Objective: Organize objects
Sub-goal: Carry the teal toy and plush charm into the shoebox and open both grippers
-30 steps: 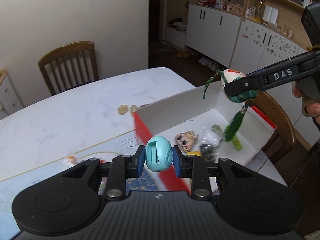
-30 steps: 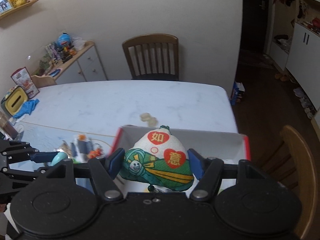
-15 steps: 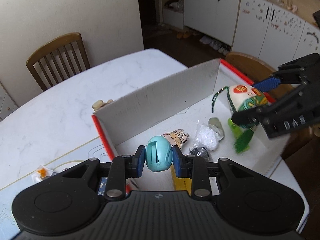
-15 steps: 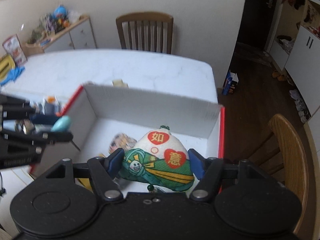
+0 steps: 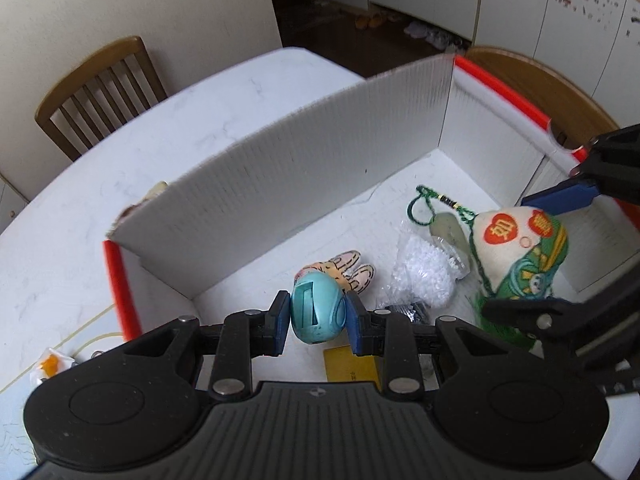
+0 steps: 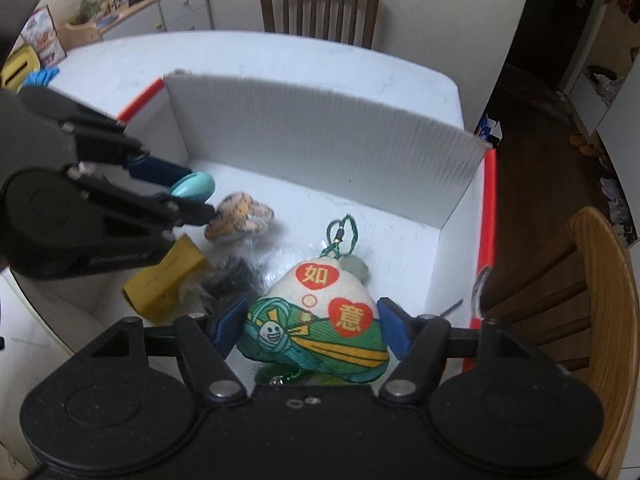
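My left gripper (image 5: 317,316) is shut on a teal egg-shaped toy (image 5: 316,312) and holds it above the floor of a white box with red edges (image 5: 280,184). My right gripper (image 6: 310,330) is shut on a white and green cloth pouch with red hearts (image 6: 320,320), low inside the same box (image 6: 320,136) at its right side. The pouch (image 5: 520,256) and its green cord loop also show in the left wrist view. The egg toy (image 6: 194,189) shows in the right wrist view between the left gripper's fingers.
In the box lie a rabbit-eared plush face (image 5: 344,270), a clear bag of white beads (image 5: 424,268), a dark packet (image 6: 232,276) and a yellow box (image 6: 168,280). Wooden chairs (image 6: 320,8) stand round the white table (image 5: 120,152). Small items lie left of the box (image 5: 52,364).
Both grippers have moved down into the box with their loads still held. The pouch has come down close to the box floor and the egg toy sits over the plush face.
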